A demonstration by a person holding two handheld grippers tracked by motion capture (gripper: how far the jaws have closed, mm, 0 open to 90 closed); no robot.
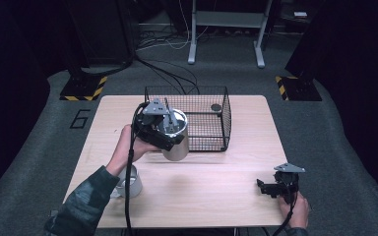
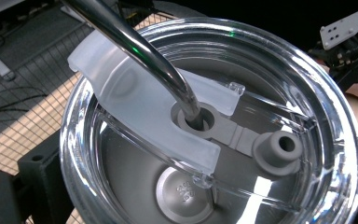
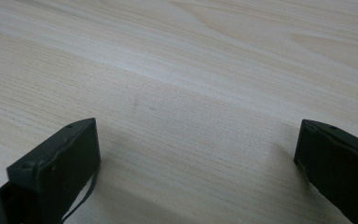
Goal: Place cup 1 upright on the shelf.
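- Clear lid (image 2: 214, 116) w/ steel straw (image 2: 135, 46) sat closest to left gripper cam; tumbler (image 1: 175, 135) held off table (image 1: 216, 182), just in front of wire basket (image 1: 209, 118).
- Judged: steel, stiff, smooth, prob. slippery; grip mid-body.
- Left gripper (image 1: 165, 133) clamped on tumbler, forearm reaching fwd.
- Right gripper (image 1: 274, 188) low at table's near right, jaws wide, empty.

A light wooden rectangular table (image 1: 236, 162) stands on a grey carpeted floor (image 1: 334, 147) in a dim room with dark surroundings. Beyond the table's far edge, black cables (image 1: 167, 73) trail across the carpet toward a pale grey metal frame (image 1: 226, 29). Black stand bases with yellow-and-black hazard stripes (image 1: 83, 88) sit near both far corners.
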